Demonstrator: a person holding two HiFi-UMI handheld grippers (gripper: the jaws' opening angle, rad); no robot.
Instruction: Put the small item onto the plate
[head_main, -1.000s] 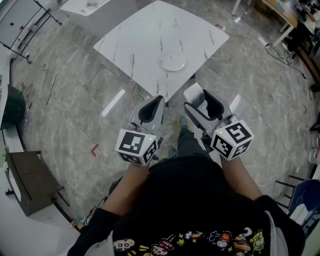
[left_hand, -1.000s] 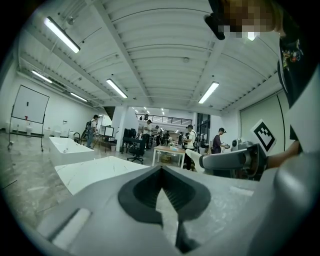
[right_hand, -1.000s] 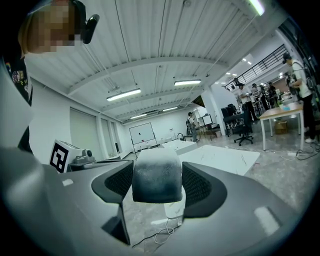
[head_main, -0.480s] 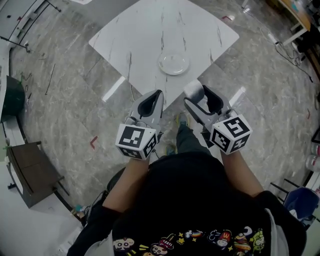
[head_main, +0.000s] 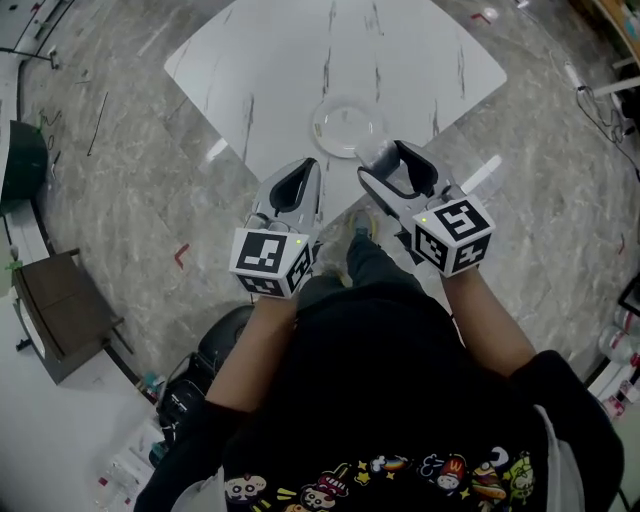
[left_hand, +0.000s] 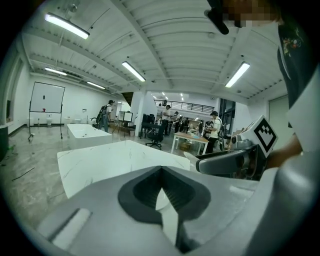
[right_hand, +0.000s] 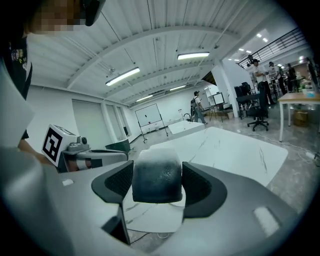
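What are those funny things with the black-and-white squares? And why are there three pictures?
A person holds a grabbing tool in each hand, and the cubes with squares are part of the tools. The picture from above comes from a camera on the person's head. The other two come from cameras riding on each tool, looking along its jaws. The left gripper has its jaws closed on nothing. The right gripper squeezes a small dark item. A round plate sits on the white table. The item is not on it yet.
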